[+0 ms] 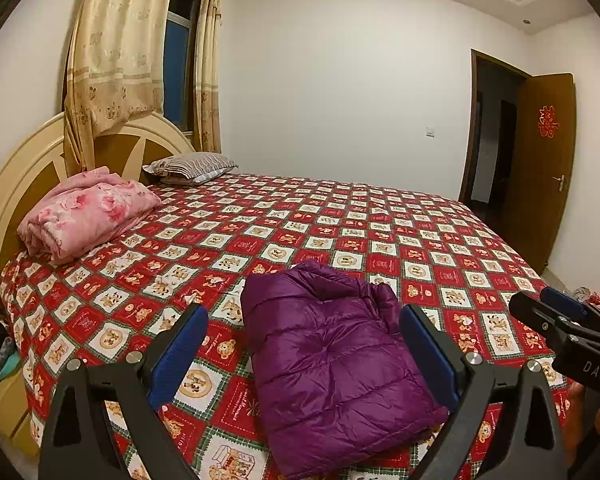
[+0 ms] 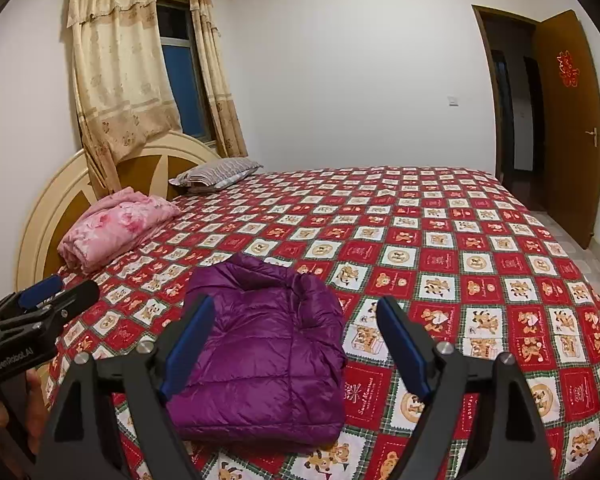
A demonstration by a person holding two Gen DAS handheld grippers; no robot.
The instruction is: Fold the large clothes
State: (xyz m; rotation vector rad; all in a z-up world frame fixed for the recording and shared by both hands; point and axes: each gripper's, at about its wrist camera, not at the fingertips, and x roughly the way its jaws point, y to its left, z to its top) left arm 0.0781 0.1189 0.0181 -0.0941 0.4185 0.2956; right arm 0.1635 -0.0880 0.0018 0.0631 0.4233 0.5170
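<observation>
Folded purple jacket [image 1: 332, 364] on the bedspread [image 1: 420, 240], lying ahead of spread, empty left gripper [image 1: 306, 350] and right gripper [image 2: 296, 344].

My bedroom at home, bed [image 1: 340, 216] mid-frame, pillow [image 1: 190, 166], curtained window [image 1: 178, 52] upper left, probably dark outside

Right gripper [image 2: 296, 344] at 6 o'clock, fingers spread wide, above bed [image 2: 440, 248], gripping nothing. Purple jacket [image 2: 264, 344] folded, flat on bedspread, just left of centre. Left gripper [image 2: 56, 294] at 9 o'clock, off jacket. Pink blanket [image 2: 116, 226] at 10 o'clock by headboard [image 2: 48, 216]; pillow [image 2: 216, 170] beyond.
</observation>
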